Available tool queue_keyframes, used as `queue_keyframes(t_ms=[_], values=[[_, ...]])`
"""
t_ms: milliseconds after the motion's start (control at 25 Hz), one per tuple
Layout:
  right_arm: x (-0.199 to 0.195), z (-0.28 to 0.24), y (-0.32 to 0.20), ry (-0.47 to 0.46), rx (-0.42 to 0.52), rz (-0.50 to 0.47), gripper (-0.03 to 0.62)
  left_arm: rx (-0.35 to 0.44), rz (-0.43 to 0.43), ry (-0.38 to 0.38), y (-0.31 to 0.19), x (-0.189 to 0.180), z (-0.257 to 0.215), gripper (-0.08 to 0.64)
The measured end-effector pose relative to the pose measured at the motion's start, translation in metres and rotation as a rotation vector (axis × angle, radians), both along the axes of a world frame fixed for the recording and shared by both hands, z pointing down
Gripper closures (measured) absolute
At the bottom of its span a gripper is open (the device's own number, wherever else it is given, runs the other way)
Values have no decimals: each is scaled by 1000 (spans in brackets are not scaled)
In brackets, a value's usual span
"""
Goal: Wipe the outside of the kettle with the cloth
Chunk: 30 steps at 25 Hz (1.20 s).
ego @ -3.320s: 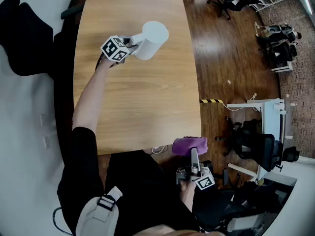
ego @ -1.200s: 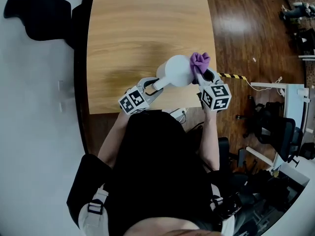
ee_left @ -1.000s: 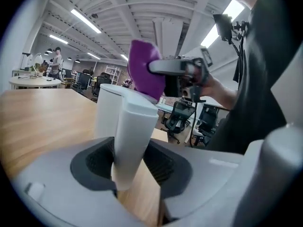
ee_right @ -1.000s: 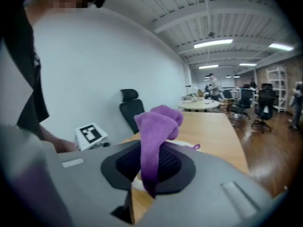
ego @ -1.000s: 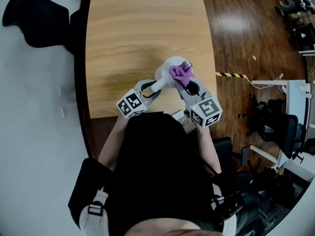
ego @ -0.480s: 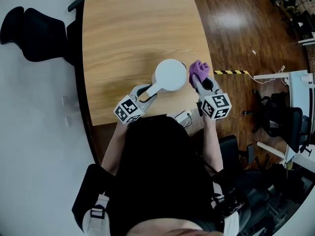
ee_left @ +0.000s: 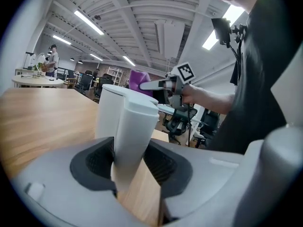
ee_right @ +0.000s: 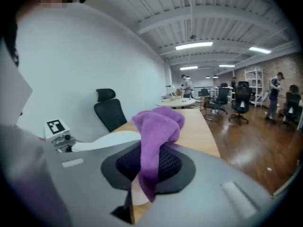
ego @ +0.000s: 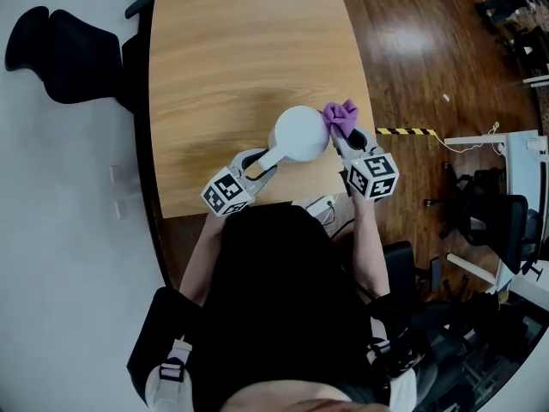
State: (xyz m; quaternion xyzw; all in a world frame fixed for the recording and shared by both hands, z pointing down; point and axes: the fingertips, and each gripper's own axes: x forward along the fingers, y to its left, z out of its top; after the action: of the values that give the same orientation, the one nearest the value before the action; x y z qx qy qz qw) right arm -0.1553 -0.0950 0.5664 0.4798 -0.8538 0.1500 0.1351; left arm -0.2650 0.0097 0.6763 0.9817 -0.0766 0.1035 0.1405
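A white kettle (ego: pixel 300 133) stands near the front edge of the wooden table (ego: pixel 240 41). My left gripper (ego: pixel 260 160) is shut on the kettle's handle (ee_left: pixel 134 131), which runs upright between its jaws in the left gripper view, with the kettle body (ee_left: pixel 110 110) behind it. My right gripper (ego: pixel 345 136) is shut on a purple cloth (ego: pixel 340 116), which is bunched against the kettle's right side, close to the top. In the right gripper view the cloth (ee_right: pixel 157 131) hangs out of the jaws, with the kettle (ee_right: pixel 105 140) just to its left.
The table's right edge runs close beside the right gripper, with dark wood floor and a yellow-black tape strip (ego: pixel 396 130) beyond. A white power block (ego: pixel 316 204) sits at the front table edge. A black chair (ego: pixel 64 45) stands at the far left.
The cloth lay over the kettle's top a second ago. My right gripper then carried it off to the kettle's right side, where it now rests. The left gripper has kept its hold.
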Motion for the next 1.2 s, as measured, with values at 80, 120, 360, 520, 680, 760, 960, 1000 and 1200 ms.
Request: queue_keyframes(t_ms=[80,120,360,520,680,760,960,1000,1200], values=[[-12,-24,-6,4,7,-14,540,0,5,-5,0,-1,1,553],[-39,-41,2,-12,24,-86,540,0,7,-4,1,-2,0,553],[-153,-9,50,241,3,-471,538,5,-10,17,5,-2,-3,553],[-77,-3,-4,114,-98,-250,538,5,-5,23,0,-3,-3,553],[0,-3,-38,85,-140,0,538,1,-13,23,-1,-6,-5,553],[-27,-33,-23,47,-86,-47,540,2,-12,23,-1,-8,-5,552],[-177,-30,46,245,-62,-499,538,2,-27,31,-4,-14,-6,552],[-182,-14,50,304,-84,-532,538,2,-29,31,-4,-14,-6,552],[-105,0,-14,345,-109,-267,538,6,-23,30,-4,-12,-4,552]])
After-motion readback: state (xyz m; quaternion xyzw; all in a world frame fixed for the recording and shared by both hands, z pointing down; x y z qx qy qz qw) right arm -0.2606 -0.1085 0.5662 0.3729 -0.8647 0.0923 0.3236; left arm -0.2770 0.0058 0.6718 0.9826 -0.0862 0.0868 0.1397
